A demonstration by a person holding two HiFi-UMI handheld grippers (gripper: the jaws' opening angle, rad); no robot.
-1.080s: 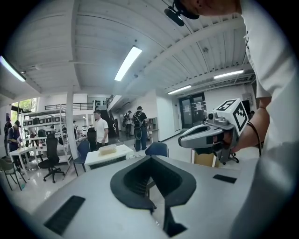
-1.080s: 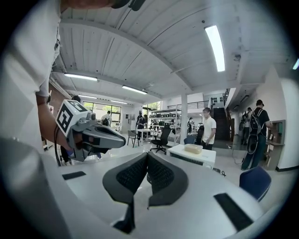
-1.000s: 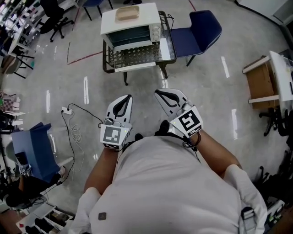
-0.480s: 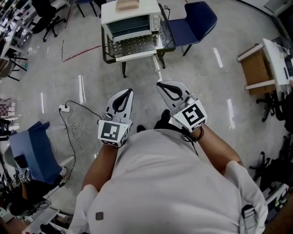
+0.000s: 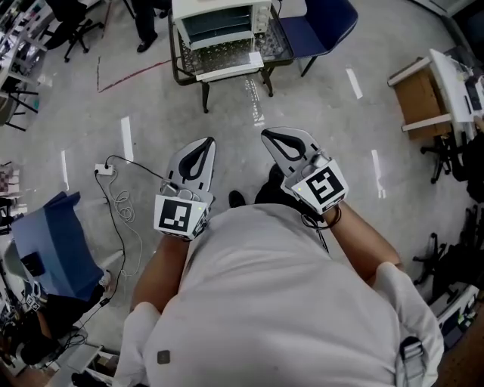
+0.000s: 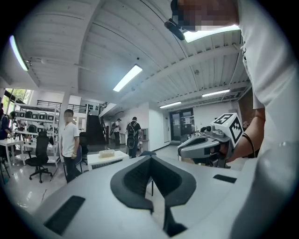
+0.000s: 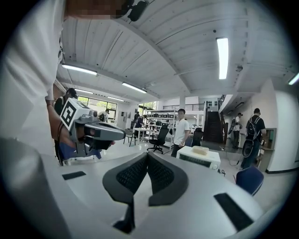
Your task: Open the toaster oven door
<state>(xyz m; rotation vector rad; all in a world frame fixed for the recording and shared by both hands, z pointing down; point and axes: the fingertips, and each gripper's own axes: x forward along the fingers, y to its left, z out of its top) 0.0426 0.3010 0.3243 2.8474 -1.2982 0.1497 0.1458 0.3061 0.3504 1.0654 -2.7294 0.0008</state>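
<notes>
A: Starting from the head view, what is showing?

B: The white, boxy metal toaster oven (image 5: 219, 17) is sitting at the top edge on a dark metal-framed table (image 5: 178, 69), well apart from both grippers. Its glass door (image 5: 225, 56) is lying flat and open in front of it. A blue padded chair (image 5: 319, 18) is standing just beside the table, and a thin black cable (image 5: 121, 202) is curling over the glossy grey floor (image 5: 318, 113).

A: And the grippers?

B: The pale grey, smooth plastic left gripper (image 5: 206, 141) and right gripper (image 5: 266, 134) are pointing towards the oven, side by side.

A: What is the left gripper view giving?

B: Its dark ribbed pads are pressing together at the tips, with nothing between them. The oven is showing small beyond the jaws, beside a person in a white T-shirt (image 6: 70, 140).

A: And the right gripper view?

B: The same: the textured black pads are meeting at their tips, empty, and the oven is sitting far off to the right of them.
</notes>
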